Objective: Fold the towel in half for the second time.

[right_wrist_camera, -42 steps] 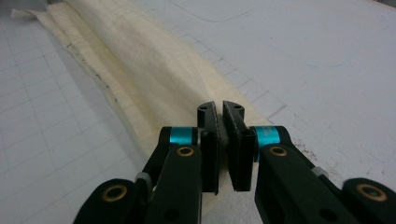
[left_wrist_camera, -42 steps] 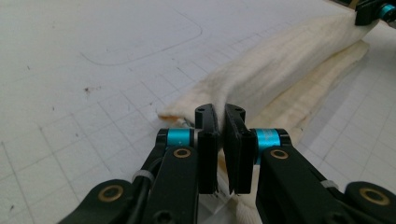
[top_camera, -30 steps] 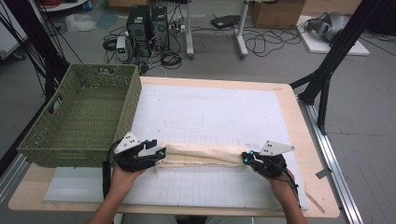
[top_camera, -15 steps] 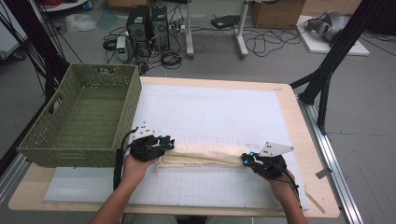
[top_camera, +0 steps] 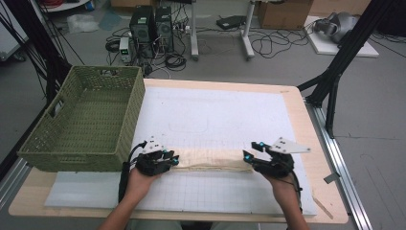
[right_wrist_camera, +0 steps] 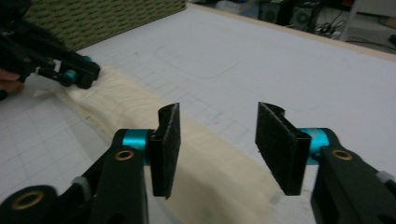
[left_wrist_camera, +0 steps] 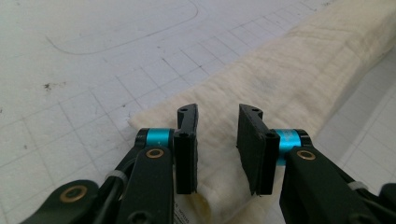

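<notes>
Near the front edge of the white gridded mat [top_camera: 215, 115], the long folded cream cloth strip [top_camera: 210, 159] lies flat, running left to right between our two hands. Our left gripper [top_camera: 168, 159] sits at the cloth's left end; its jaws have just been opening a touch and stand partly apart, straddling the end of the cloth [left_wrist_camera: 261, 88], with the pads not pressing on it. Our right gripper [top_camera: 250, 154] hangs over the right end; its jaws have just been opening and stand clearly apart above the fabric [right_wrist_camera: 219, 172], with nothing gripped. The green woven rectangular basket [top_camera: 81, 120] sits at the table's left, just beyond the left gripper.
</notes>
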Available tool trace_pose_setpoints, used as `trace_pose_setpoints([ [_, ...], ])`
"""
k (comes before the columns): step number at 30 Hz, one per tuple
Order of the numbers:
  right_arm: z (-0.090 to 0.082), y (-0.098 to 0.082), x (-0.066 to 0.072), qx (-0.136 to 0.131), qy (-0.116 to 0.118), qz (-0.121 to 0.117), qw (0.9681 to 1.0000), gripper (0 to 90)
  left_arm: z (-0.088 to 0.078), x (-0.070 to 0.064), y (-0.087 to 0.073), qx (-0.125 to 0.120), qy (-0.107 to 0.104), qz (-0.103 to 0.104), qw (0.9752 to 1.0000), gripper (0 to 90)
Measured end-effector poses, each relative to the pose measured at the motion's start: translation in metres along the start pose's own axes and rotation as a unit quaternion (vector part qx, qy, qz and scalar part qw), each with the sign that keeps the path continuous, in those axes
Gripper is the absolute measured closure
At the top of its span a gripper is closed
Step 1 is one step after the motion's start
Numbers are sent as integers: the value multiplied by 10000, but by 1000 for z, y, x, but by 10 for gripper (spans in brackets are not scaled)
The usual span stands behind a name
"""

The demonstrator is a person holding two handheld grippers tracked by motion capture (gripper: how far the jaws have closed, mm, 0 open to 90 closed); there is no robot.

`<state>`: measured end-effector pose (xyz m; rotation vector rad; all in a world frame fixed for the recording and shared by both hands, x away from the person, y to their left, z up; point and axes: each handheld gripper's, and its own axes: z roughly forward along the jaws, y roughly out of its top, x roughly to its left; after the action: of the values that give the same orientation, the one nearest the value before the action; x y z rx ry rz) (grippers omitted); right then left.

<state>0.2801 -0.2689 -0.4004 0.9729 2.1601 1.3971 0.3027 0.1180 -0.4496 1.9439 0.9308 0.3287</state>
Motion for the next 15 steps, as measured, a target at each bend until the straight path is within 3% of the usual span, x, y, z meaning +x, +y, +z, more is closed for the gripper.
trace_pose_setpoints([
  [3, 25, -1, 18, 411, -1, -273, 9988, 581, 0, 0, 0, -2, 3, -12, 10000, 673],
  [7, 48, -8, 24, 932, -56, -388, 9949, 628, 0, 0, -1, 19, 17, 2, 10000, 675],
  [13, 44, -25, 9, 1258, -209, -244, 9915, 637, 0, 0, -1, 90, 22, 36, 10000, 683],
  [15, 38, -28, 2, 1251, -243, -123, 9918, 637, -1, 0, -1, 92, 2, 39, 10000, 679],
])
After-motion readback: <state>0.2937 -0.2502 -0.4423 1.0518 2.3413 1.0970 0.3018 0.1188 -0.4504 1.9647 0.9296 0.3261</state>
